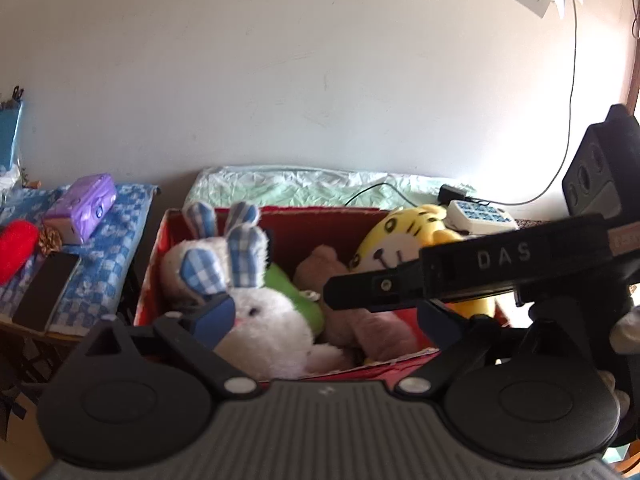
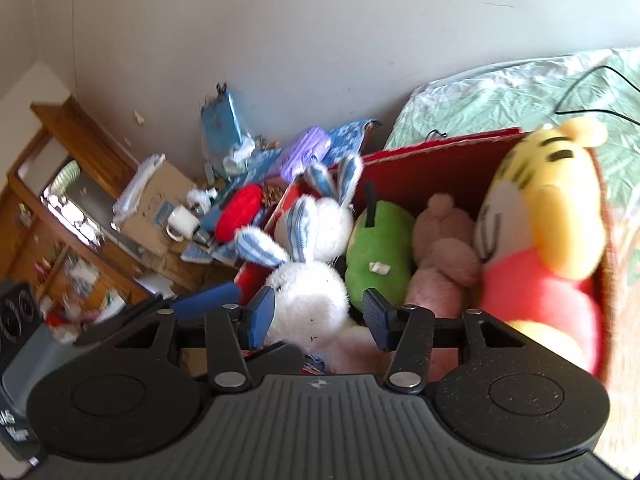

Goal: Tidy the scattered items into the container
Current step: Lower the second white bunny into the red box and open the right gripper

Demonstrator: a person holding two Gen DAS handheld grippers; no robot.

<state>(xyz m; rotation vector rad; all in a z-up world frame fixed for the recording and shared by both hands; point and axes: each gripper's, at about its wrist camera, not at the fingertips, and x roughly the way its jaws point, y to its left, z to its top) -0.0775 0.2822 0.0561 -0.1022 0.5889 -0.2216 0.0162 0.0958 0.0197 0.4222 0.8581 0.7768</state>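
A red cardboard box (image 1: 280,220) (image 2: 440,152) holds several plush toys. They are two white rabbits with blue checked ears (image 1: 272,320) (image 2: 308,300), a green plush (image 1: 288,288) (image 2: 380,248), a brown bear (image 1: 320,268) (image 2: 444,236) and a yellow tiger (image 1: 400,240) (image 2: 540,200). My left gripper (image 1: 326,320) hangs wide open over the box's near edge, with the front rabbit below its jaws. My right gripper (image 2: 320,318) is open too. The rabbit's body lies between its pads, and a gap shows at the right pad. In the left wrist view its black body (image 1: 500,260) crosses in front of the tiger.
Left of the box stands a side table with a blue checked cloth (image 1: 100,264). It carries a purple box (image 1: 84,204), a red soft item (image 1: 16,248) and a dark phone (image 1: 48,292). A green sheet (image 1: 320,184), a white power strip (image 1: 480,216) and a cable lie behind. A white mug (image 2: 182,220) sits further left.
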